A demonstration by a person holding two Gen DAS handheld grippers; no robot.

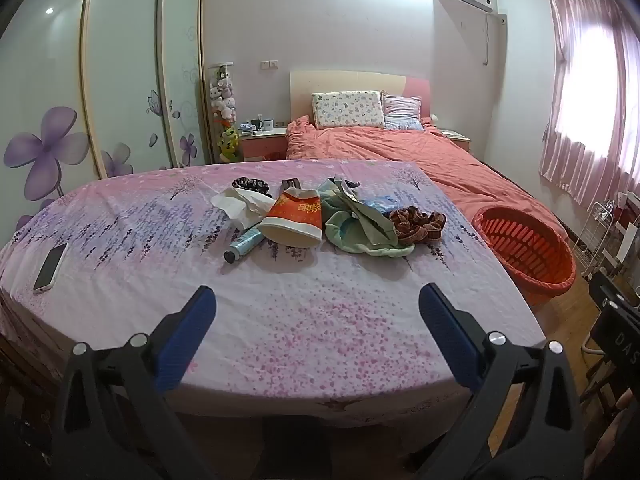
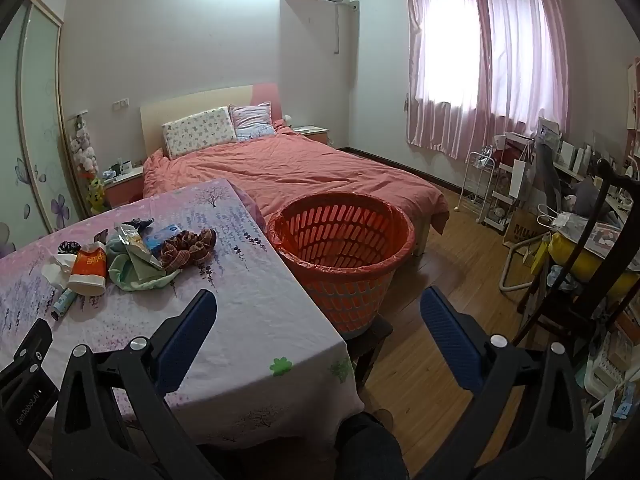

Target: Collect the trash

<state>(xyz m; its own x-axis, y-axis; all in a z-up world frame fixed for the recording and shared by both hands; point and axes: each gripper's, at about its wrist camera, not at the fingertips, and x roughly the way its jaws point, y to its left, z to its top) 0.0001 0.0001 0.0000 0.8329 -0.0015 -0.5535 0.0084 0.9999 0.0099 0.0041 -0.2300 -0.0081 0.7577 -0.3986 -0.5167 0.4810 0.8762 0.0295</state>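
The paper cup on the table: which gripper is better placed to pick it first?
Left. The left gripper faces the paper cup squarely, open; the right gripper points toward the orange basket.

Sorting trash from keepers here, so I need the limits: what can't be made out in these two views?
- Items under the green cloth: left wrist view, covered by it.
- Basket bottom: both views, hidden by its wall.
- Print on the red cup: too small to read.
- Phone: cut out of the right wrist view.
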